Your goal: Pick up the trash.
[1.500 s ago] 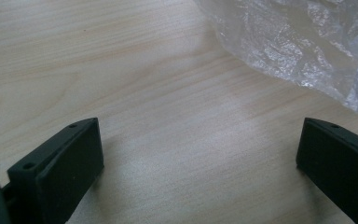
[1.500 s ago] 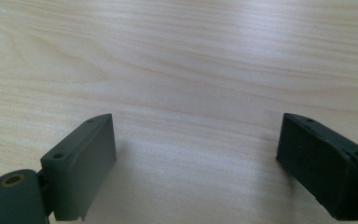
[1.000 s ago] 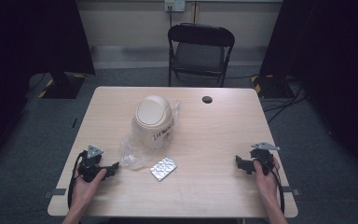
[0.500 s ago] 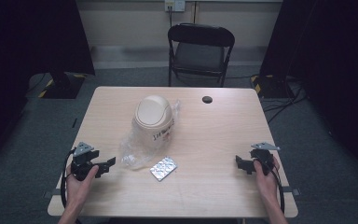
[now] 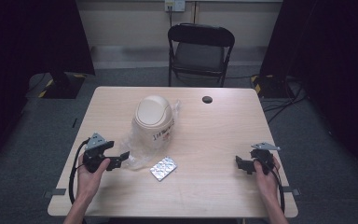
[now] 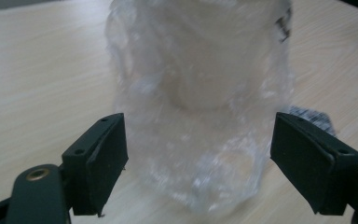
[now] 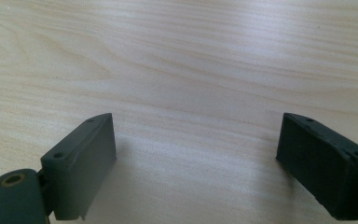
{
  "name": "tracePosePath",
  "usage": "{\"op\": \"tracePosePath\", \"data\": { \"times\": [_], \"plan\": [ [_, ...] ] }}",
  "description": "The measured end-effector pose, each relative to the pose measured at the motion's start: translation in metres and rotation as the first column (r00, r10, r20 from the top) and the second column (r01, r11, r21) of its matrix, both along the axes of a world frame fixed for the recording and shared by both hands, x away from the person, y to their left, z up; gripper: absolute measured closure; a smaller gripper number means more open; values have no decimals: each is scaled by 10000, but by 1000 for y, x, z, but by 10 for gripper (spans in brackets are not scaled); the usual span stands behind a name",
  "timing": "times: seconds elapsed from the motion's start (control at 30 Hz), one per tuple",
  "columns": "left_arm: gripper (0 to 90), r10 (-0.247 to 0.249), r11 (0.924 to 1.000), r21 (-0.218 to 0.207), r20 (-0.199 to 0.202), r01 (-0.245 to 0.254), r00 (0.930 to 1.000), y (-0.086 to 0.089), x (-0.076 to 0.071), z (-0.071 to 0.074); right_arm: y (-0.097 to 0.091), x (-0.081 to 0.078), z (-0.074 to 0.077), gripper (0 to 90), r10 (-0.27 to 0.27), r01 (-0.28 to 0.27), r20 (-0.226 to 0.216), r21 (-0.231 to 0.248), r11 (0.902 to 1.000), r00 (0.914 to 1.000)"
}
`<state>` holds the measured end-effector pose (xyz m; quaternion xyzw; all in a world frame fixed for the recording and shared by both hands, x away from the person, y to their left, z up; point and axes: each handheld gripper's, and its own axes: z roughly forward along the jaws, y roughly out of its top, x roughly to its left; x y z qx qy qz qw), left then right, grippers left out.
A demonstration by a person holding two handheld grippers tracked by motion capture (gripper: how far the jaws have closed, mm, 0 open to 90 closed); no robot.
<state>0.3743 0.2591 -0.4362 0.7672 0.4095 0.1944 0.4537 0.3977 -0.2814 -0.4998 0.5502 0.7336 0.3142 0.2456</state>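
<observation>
Since a moment ago the left gripper [image 5: 121, 157] has swung back toward the crumpled clear plastic bag [image 5: 135, 151], its tips now at the bag's near edge, while the right gripper [image 5: 240, 163] has stayed put.

From the high view, a beige, dome-lidded plastic bin [image 5: 153, 120] stands mid-counter, wrapped in that glossy wrinkled bag, which spills toward the person's side. A silver foil blister pack [image 5: 163, 168], flat and dimpled, lies just beside the bag. A small black round cap [image 5: 207, 99] sits near the far edge of the pale wood-grain counter [image 5: 214, 135]. Behind stands a black folding chair [image 5: 200, 49]. Each hand grips its tool low over the counter, the left hand [image 5: 91, 175] angled inward, the right hand [image 5: 264, 175] near the right edge.

In the left gripper view, the matte black jaws are spread wide, released, framing the bag [image 6: 200, 116]; the blister pack [image 6: 314, 117] peeks out behind.

In the right gripper view, the jaws gape, released, over bare wood grain [image 7: 191, 70].
</observation>
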Motion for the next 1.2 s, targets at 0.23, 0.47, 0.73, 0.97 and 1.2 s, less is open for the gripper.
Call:
{"op": "tracePosePath", "data": {
  "times": [0.23,0.47,0.73,0.97,1.2],
  "plan": [
    [187,-719,9972,233,234,714,9971,-25,11,9,0,0,0,108,-4,4,-2,2,10000,10000],
    [180,-1181,9921,512,704,1147,9905,-43,21,31,0,0,0,108,-5,5,-3,1,10000,10000],
    [179,-1748,9833,724,1173,1671,9776,-63,34,52,0,0,0,108,-8,8,-4,0,10000,10000],
    [171,-2026,9788,490,914,1988,9750,-77,50,65,0,0,0,108,-8,8,-4,-1,10000,10000],
    [159,-1820,9824,544,626,1787,9813,-86,66,63,0,0,0,108,-11,11,-6,0,10000,10000]
  ]
}}
